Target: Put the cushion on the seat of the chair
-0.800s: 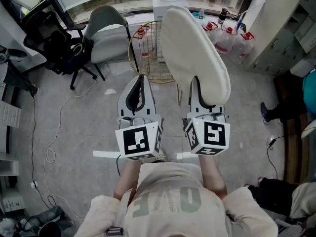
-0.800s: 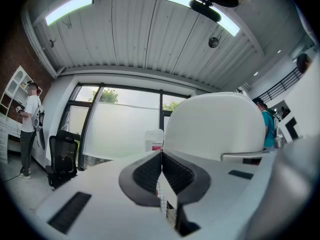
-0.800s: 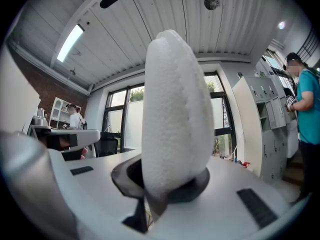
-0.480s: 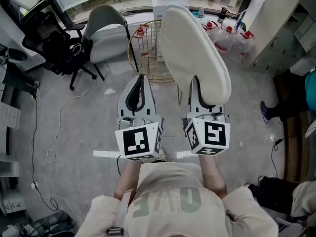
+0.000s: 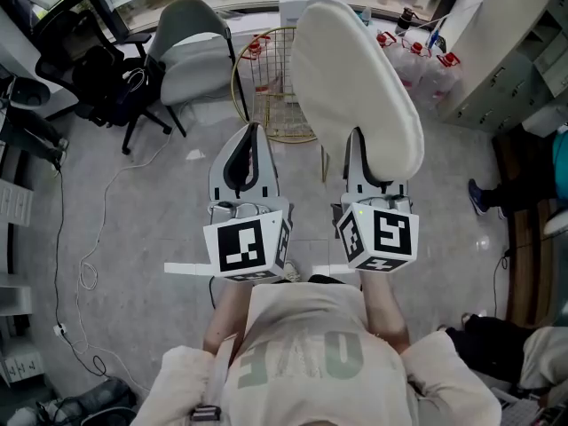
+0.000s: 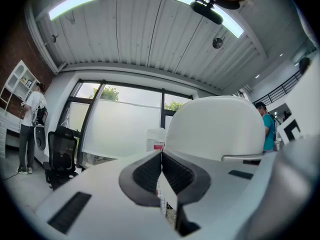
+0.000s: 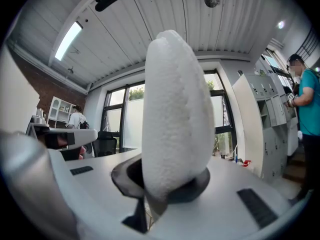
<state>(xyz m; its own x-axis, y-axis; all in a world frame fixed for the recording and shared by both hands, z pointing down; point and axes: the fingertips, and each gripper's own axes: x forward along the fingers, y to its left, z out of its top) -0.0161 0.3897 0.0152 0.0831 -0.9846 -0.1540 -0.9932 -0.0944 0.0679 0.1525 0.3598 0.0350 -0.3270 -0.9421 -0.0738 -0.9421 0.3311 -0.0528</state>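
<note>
**Cushion up in right gripper, not on the chair**

Right gripper [image 5: 367,165] was clamped on the lower edge of the cream, fleecy, oval cushion [image 5: 355,87]. The right gripper view showed the dark pads [image 7: 197,186] pressed into the fabric on both sides. The cushion stood on edge, rising up and away from the jaws, clear of the grey floor [image 5: 133,229].

Left gripper [image 5: 250,145] was closed on nothing, its ribbed pads [image 6: 150,171] meeting at the tips. It sat just beside the right one at about the same height, and it wasn't touching the cushion.

The grey padded chair with thin dark legs [image 5: 191,56] stood ahead and to the left, well apart from the cushion, with its seat bare. A round gold wire basket [image 5: 266,91] sat between that chair and the cushion in the head view. A black office chair [image 5: 93,69] was further left.

A person in a teal shirt [image 7: 306,106] stood off to the right by the lockers.
</note>
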